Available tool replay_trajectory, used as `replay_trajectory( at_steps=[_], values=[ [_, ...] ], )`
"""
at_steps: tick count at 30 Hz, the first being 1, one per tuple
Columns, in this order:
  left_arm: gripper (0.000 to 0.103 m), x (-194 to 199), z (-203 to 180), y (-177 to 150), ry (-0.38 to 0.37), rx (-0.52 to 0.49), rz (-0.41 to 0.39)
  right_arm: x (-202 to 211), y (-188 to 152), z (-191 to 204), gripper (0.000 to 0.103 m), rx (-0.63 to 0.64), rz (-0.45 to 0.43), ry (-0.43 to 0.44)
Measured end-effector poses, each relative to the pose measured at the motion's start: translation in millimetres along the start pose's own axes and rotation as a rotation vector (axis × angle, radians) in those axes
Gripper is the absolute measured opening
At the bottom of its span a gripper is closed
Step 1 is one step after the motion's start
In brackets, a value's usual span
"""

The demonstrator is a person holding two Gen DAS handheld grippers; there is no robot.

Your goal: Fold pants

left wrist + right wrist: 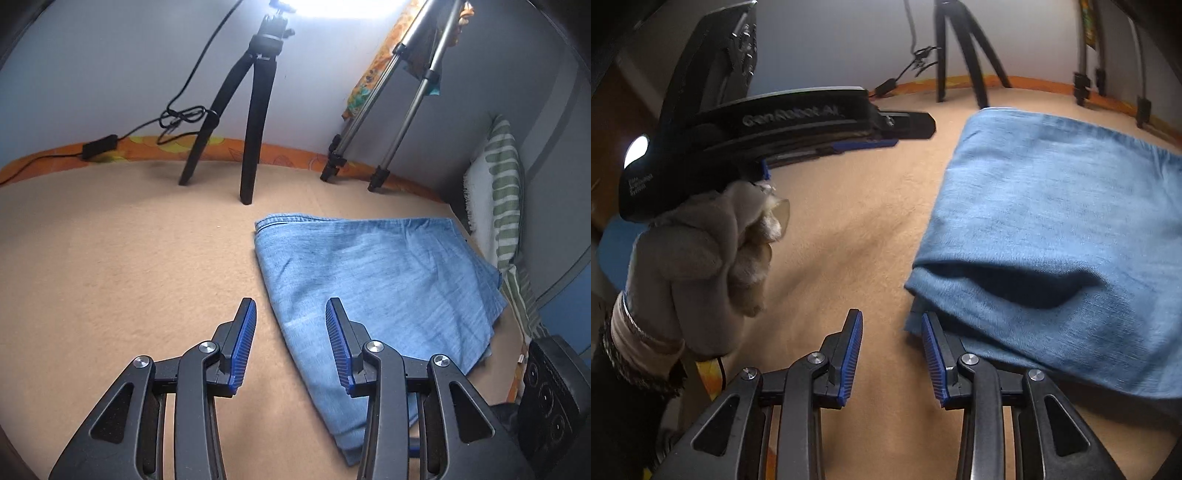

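1. The tan blanket (110,258) is covering the whole work surface, and the pants (369,280) are lying on its right half as a compact folded stack of light blue denim, so the folding is looking largely done.
2. The denim is likely handling as soft but fairly heavy cloth, with layers that could slide apart; the thick folded edge nearest the grippers is probably the safest place to pinch, taking all layers together.
3. The left gripper (290,314) is hovering with its jaws spread and nothing between them, just beside the stack's left edge.
4. The right gripper (892,325) is likewise gaping and empty, its right finger just beside the near corner; whether it touches is unclear.
5. The gloved left hand (701,258) is gripping a handle whose body is reading "GenRobot.AI"; smaller print below is illegible.
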State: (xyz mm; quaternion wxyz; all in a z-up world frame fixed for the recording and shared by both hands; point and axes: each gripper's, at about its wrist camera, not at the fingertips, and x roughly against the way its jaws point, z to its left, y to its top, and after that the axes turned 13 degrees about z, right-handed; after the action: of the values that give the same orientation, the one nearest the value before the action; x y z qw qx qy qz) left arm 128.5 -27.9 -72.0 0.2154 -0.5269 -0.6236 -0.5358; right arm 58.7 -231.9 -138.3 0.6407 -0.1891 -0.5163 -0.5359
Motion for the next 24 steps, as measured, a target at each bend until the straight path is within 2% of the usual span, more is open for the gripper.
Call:
replay_trajectory(
  at_steps=[2, 8, 11, 17, 21, 24],
  values=[
    [0.037, -5.8, 5.7, 2.9, -0.026, 0.014, 0.008, -2.6, 2.9, 0.9, 0.033, -0.016, -0.001, -0.008],
    [0.037, -14.5, 13.9, 2.3, -0.05, 0.016, 0.02, -7.1, 9.5, 11.6, 0.03, -0.039, -0.064, -0.115],
    [0.037, -19.1, 15.5, 2.8, -0.052, 0.012, 0.02, -15.3, 8.8, 17.1, 0.027, -0.042, -0.065, -0.129],
    [0.034, -30.4, 17.0, 8.5, -0.068, 0.018, 0.032, -15.0, -2.7, 22.5, 0.0, 0.02, -0.071, -0.193],
    [0.033, -32.9, 15.7, 8.8, -0.048, 0.014, 0.027, -13.5, -6.7, 17.8, 0.0, 0.037, -0.068, -0.188],
    [0.029, -35.3, 16.3, 8.7, -0.025, 0.006, 0.031, -6.2, -9.2, 21.8, 0.0, 0.052, -0.071, -0.178]
  ],
)
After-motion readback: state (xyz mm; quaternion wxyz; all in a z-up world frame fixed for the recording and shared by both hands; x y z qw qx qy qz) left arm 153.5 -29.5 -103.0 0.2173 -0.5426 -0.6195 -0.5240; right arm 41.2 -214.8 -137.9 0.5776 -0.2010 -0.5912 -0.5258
